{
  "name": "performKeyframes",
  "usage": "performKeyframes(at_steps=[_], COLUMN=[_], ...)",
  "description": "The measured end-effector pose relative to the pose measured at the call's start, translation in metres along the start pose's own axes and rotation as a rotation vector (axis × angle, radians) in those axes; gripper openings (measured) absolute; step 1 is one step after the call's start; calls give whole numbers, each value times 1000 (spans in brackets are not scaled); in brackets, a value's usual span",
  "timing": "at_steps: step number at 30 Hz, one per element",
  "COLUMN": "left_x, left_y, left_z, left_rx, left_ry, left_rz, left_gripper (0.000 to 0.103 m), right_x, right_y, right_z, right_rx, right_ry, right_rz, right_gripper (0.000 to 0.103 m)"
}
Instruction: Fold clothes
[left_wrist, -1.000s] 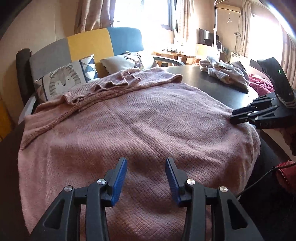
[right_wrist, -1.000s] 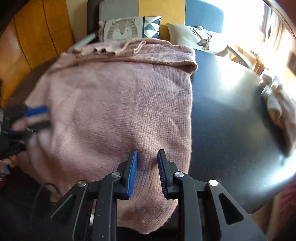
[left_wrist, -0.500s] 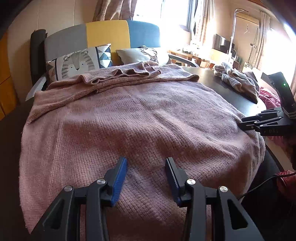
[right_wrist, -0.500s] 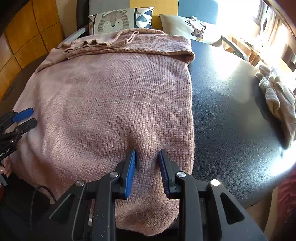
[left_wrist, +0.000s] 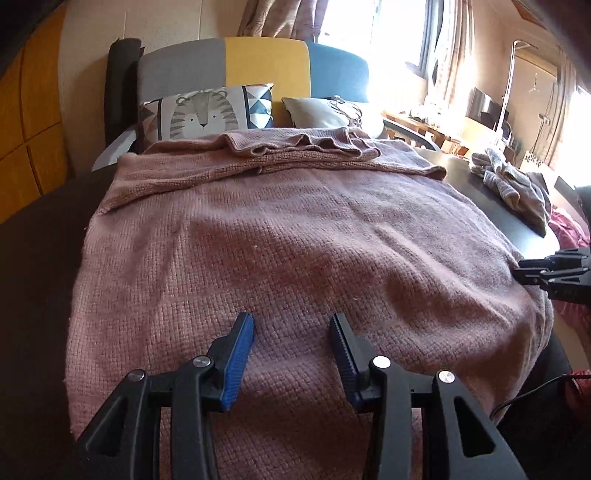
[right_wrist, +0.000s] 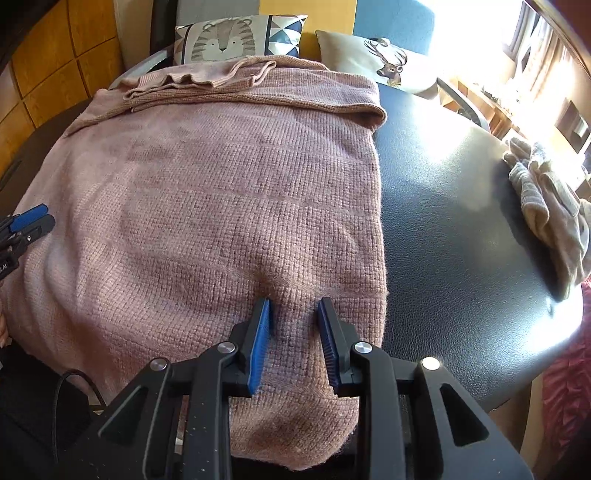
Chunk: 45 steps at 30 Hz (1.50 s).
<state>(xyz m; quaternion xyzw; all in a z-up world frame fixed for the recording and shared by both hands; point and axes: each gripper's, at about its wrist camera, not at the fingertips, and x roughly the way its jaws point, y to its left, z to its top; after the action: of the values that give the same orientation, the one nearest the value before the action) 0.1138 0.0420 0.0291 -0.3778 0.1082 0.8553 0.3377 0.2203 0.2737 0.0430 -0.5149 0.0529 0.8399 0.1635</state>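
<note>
A pink knitted sweater (left_wrist: 295, 229) (right_wrist: 221, 192) lies flat on the black table (right_wrist: 461, 229), its sleeves folded across the far end, its near hem hanging over the table edge. My left gripper (left_wrist: 291, 326) is open just above the near part of the sweater, nothing between its blue pads; its tips (right_wrist: 46, 217) show at the left edge of the right wrist view. My right gripper (right_wrist: 293, 306) presses into the sweater's near right corner with a ridge of knit bunched between its pads. It also shows at the sweater's right side (left_wrist: 519, 268).
A crumpled grey garment (right_wrist: 546, 210) (left_wrist: 517, 184) lies on the table's far right. Behind the table stands a grey, yellow and blue sofa (left_wrist: 266, 62) with a tiger cushion (left_wrist: 203, 110) and a deer cushion (right_wrist: 384, 62). Red cloth (left_wrist: 569, 229) lies past the right edge.
My left gripper has rolled level and slid along the sweater's near edge, jaws unchanged. My right gripper stayed put; a pucker of knit has risen between its fingers.
</note>
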Motion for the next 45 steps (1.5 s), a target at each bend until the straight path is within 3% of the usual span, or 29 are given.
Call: performKeyframes(at_steps=[6,11,15,18,23,29,32,35,40,42,45], left_x=[-3,-5,-6,-14,-28,-46,-54,-61,-73,-83,-90], left_y=[5,6,15,24,44,60,71,80,79,83,100], left_z=[4,7,-3,-12,-23,-36,-48,-56,-66,-68,-67], left_rx=[-18,12,43,70,62,66,59,50,111,96,-16], left_ry=[10,11,30,26,26,38,55,53,64,37,12], left_rz=[-13,40,48,48,33,42,36,21,54,89,98], left_gripper=[44,44,44,44,48,48,48,47,48,47,47], right_x=[-6,-21,-14,5,4,-5,-9,5,1,-2,-6], right_y=[0,17,32,31,11,19,31,43,35,34,29], right_z=[3,14,16,9,-1,2,3,-3,-6,-9,-12], right_rx=[15,-31,-83,-104,-43,-79,-108,-169,-153,-159,-135], right_ry=[-20,-133,-115,-38,-59,-86,-121,-49,-56,-58,-73], right_rz=[4,116,181,148,204,205,289,247,282,275,279], right_gripper=[29,30,30,30,33,34,34,34,36,40,42])
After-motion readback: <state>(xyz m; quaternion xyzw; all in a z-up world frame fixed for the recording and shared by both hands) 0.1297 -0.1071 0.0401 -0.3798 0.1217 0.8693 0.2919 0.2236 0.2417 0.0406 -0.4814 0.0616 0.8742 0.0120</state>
